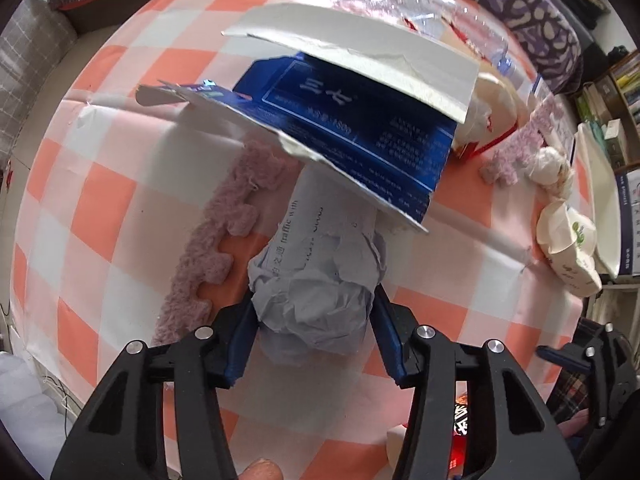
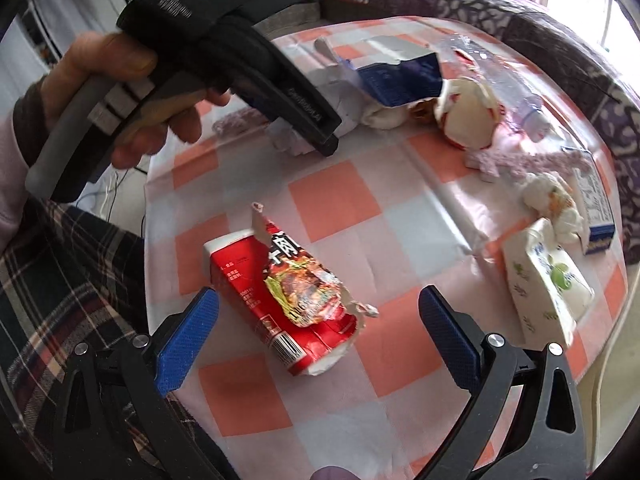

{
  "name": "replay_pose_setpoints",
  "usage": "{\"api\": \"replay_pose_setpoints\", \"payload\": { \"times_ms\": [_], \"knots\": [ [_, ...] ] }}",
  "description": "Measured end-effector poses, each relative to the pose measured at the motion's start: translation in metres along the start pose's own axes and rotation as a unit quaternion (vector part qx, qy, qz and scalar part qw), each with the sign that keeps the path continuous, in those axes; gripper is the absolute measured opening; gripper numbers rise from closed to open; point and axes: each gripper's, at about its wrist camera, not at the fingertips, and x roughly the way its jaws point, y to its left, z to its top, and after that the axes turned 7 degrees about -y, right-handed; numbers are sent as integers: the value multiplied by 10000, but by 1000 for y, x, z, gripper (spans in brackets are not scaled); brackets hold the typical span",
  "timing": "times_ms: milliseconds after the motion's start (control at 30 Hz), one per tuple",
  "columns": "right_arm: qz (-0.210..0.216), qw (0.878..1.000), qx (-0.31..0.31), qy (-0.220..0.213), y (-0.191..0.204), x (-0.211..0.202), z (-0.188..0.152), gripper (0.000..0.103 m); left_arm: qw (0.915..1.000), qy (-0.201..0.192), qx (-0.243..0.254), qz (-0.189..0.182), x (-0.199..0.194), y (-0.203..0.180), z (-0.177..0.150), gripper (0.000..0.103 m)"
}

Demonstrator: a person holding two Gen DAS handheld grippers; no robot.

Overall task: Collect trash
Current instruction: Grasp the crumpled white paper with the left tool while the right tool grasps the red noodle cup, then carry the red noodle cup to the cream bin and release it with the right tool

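In the left wrist view my left gripper [image 1: 315,296] points down at the checked tablecloth [image 1: 112,208]. Its blue pads press both sides of a crumpled grey-white paper ball [image 1: 316,320] with print on it. A torn blue carton [image 1: 352,132] lies just beyond, overlapping the paper's far end. In the right wrist view my right gripper [image 2: 318,291] stands open above a torn red carton [image 2: 248,276] that lies flat between and beyond its blue fingers [image 2: 188,340], untouched. A hand [image 2: 132,92] holds the left gripper's handle at the upper left.
Behind the blue carton lie a clear plastic bottle [image 1: 400,0] and a red-and-white paper cup [image 2: 468,120]. Purple fuzzy strips [image 1: 216,232], a crumpled tissue [image 2: 552,200], a tissue pack [image 2: 548,280] and a small blue box [image 2: 596,208] lie around. A patterned sofa [image 2: 520,12] borders the far side.
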Motion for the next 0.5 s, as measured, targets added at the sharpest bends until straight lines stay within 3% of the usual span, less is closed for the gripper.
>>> {"api": "replay_pose_setpoints", "payload": {
  "times_ms": [133,200,267,333,500],
  "knots": [
    [-104,9996,-235,91,2,15,9,94,9993,-193,-110,-303,-19,12,-1,51],
    [-30,9992,-362,178,7,23,11,86,9983,-300,-201,-460,-29,20,-1,51],
    [-3,9984,-499,262,14,29,13,67,9974,-395,-305,-530,-37,32,-5,51],
    [-141,9975,-601,343,17,35,16,56,9962,-469,-439,-594,-43,43,-10,51],
    [-161,9995,-279,62,11,24,24,51,9913,-732,-810,-735,-58,58,-7,51]
  ]
}}
